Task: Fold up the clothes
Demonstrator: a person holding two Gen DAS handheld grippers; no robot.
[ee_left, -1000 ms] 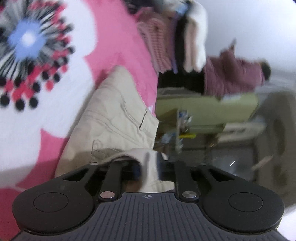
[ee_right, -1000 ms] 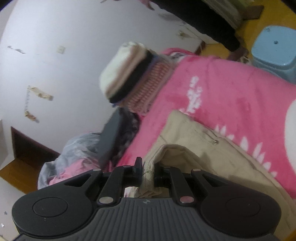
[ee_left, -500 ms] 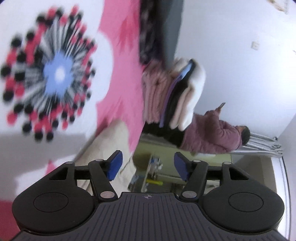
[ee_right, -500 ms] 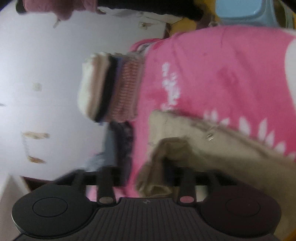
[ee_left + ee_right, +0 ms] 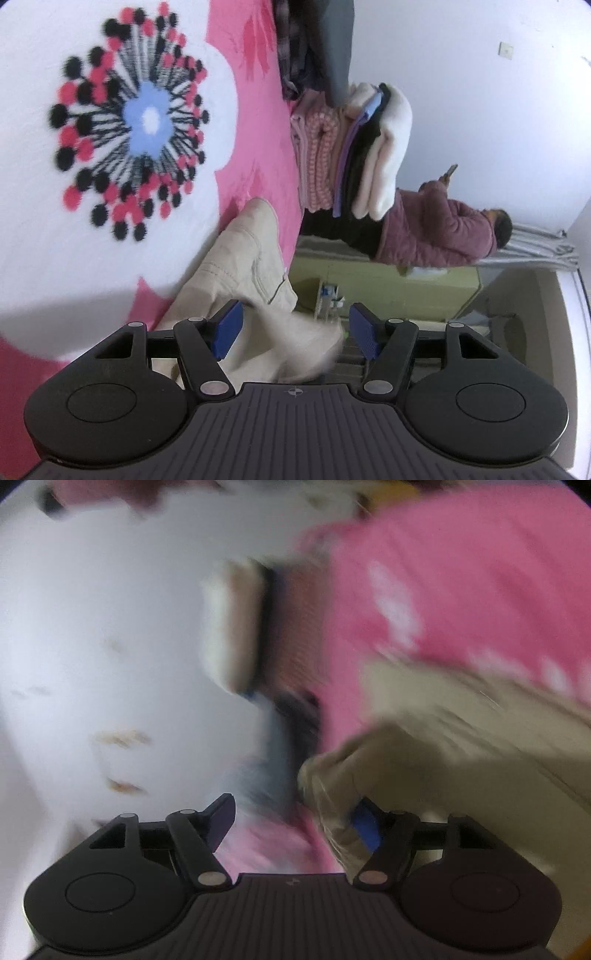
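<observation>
Beige trousers [image 5: 258,295] lie loose between the open left claw [image 5: 295,330]

My left gripper [image 5: 295,328] stands with jaws apart — they've just been opening, blue pads [image 5: 227,328] pressing on nothing. My right gripper [image 5: 295,819] is blurred but spread too, jaws just opening wider — beige cloth lies against one pad, unclamped.

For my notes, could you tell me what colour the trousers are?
Beige trousers, clearest in the left wrist view.
</observation>
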